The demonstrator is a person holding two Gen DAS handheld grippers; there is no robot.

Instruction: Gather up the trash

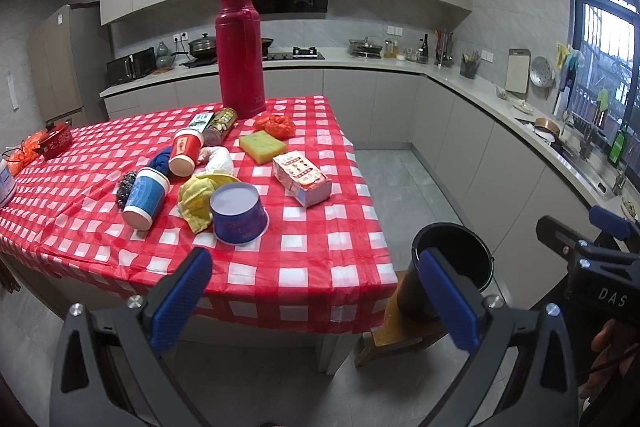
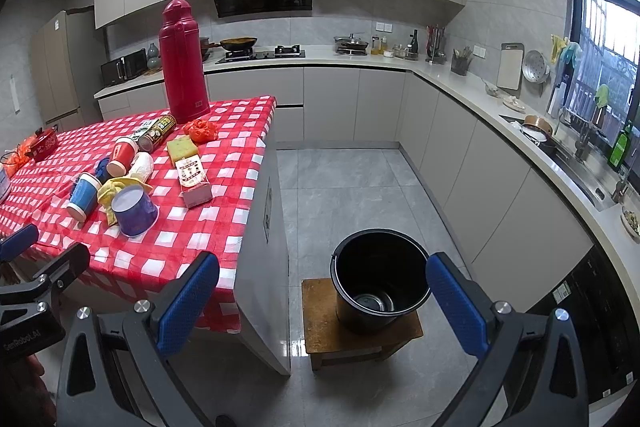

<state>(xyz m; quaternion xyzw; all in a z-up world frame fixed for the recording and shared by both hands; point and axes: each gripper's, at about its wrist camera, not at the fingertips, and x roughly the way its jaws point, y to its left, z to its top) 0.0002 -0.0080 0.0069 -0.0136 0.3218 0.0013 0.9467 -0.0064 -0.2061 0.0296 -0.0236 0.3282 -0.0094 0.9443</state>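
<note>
Two tools hang in the air off the near edge of the table (image 1: 320, 267), both released with their blue pads spread wide and nothing between them: the left tool (image 1: 316, 301) faces the red-and-white checked cloth, the right tool (image 2: 322, 301) looks down toward the floor beside the table.

One black bucket (image 2: 380, 281) stands on one small wooden stool (image 2: 320, 327) on the grey tile floor, just beside the table's end. It is round, open-topped, with a thin wire handle lying along the rim; something pale and round lies at its bottom, too dim to name.

On the cloth the litter sits in one loose cluster toward the near side. Three paper cups: a blue cup (image 1: 146, 197) on its side, a red cup (image 1: 185, 151) on its side just behind it, and a wider purple tub (image 1: 239, 213) standing upside down nearest the edge. One yellow crumpled rag (image 1: 196, 197) touches the purple tub. One printed carton (image 1: 302, 178) lies flat to the right of the group, apart from the rest. One yellow-green sponge (image 1: 263, 145) lies behind it, and one crumpled orange-red bag (image 1: 276, 125) sits just beyond the sponge. One cylindrical can (image 1: 220, 127) lies on its side behind the red cup, with a small carton (image 1: 201, 121) just beside it. One white crumpled bag (image 1: 216, 159) and one dark blue cloth (image 1: 162, 161) lie beside the red cup; one steel scourer (image 1: 126, 183) touches the blue cup.

One tall red thermos (image 1: 239, 55) stands upright at the far side of the table.
</note>
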